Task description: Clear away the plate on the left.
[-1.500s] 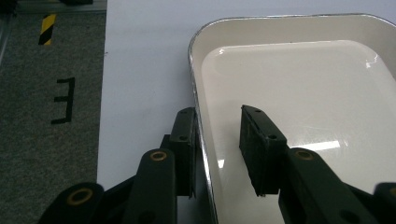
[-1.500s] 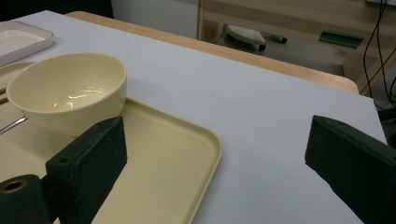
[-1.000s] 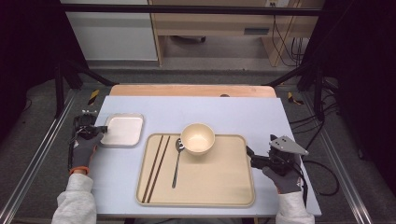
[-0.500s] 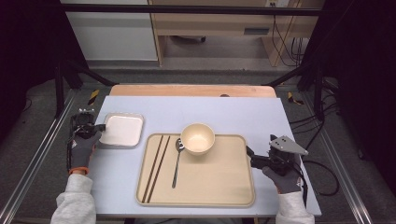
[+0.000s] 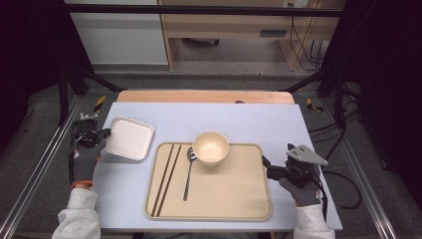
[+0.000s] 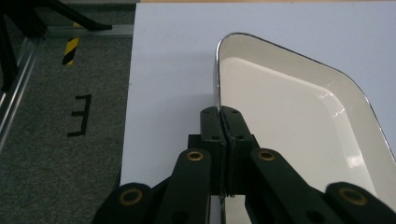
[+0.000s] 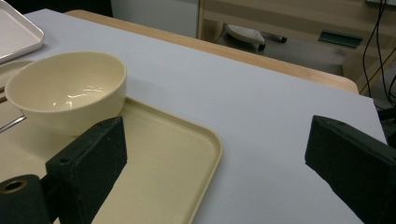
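While the left gripper [image 6: 222, 116] is clamping the near-left rim of one white square dish [image 5: 129, 138], that dish is sitting tilted at the table's [image 5: 259, 119] left side, its far corner swinging rightward. One beige tray [image 5: 234, 199] is lying with its long axis left to right, carrying one bowl [image 5: 210, 147], one spoon [image 5: 188, 172] and two chopsticks [image 5: 165, 178] pointing near-to-far. The right gripper [image 5: 264, 164] is resting spread apart beside the tray's right edge.

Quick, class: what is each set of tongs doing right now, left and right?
Left tongs: shut on the rim of the white dish.
Right tongs: open, holding nothing, beside the tray.
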The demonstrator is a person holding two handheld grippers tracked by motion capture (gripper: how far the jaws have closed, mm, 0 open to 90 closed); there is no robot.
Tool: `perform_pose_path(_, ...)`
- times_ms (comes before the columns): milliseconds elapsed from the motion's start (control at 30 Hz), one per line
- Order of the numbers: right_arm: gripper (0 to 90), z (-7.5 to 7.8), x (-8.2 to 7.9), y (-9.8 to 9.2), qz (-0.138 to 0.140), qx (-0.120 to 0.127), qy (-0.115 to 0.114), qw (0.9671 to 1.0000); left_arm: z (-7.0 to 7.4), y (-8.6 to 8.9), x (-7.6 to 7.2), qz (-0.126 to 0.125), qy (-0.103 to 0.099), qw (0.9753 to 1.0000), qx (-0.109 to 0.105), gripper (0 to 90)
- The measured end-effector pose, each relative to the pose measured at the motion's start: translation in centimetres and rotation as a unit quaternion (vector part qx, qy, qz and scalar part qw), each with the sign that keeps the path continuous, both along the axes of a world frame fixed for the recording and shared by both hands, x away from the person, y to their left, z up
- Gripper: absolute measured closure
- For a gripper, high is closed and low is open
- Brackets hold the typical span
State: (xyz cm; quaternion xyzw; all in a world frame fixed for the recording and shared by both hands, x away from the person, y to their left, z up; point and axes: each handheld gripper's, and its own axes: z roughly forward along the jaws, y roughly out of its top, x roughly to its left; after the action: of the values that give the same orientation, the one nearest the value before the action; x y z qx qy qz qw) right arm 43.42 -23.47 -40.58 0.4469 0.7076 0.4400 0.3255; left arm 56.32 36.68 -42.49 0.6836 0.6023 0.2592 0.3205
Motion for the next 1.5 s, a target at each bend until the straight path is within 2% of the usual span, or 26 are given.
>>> perform_pose_path(167, 5.9, 0.0, 0.0, 0.0, 0.0, 0.001, -0.001, 1.0, 0.7, 0.1, -0.7, 0.002, -0.021, 0.9997, -0.01, 89.0)
perform_pose_path(333, 5.9, 0.0, 0.0, 0.0, 0.0, -0.001, -0.001, 1.0, 1.8, 0.1, -2.0, 0.003, -0.053, 0.9984, -0.02, 89.0)
perform_pose_path(533, 5.9, 0.0, 0.0, 0.0, 0.0, -0.003, -0.001, 1.0, 3.1, -0.1, -3.8, -0.002, -0.091, 0.9952, -0.035, 89.0)
perform_pose_path(733, 5.9, -0.1, 0.0, 0.1, 0.001, -0.004, 0.0, 1.0, 4.2, -0.4, -5.0, -0.008, -0.118, 0.9919, -0.045, 89.0)
perform_pose_path(967, 5.8, 0.0, 0.0, 0.2, 0.003, -0.004, -0.002, 1.0, 5.2, -1.2, -6.3, -0.025, -0.136, 0.9892, -0.05, 89.0)
perform_pose_path(1200, 5.8, 0.0, 0.0, 0.3, 0.005, -0.005, 0.0, 1.0, 6.4, -2.5, -7.7, -0.046, -0.16, 0.9847, -0.053, 89.0)
perform_pose_path(1300, 5.8, -0.1, 0.0, 0.4, 0.006, -0.006, -0.001, 1.0, 6.7, -3.1, -8.2, -0.056, -0.168, 0.9821, -0.063, 88.9)
perform_pose_path(1500, 5.8, 0.0, -0.1, 0.4, 0.005, -0.005, -0.003, 1.0, 7.4, -4.5, -9.0, -0.075, -0.18, 0.9792, -0.058, 88.9)
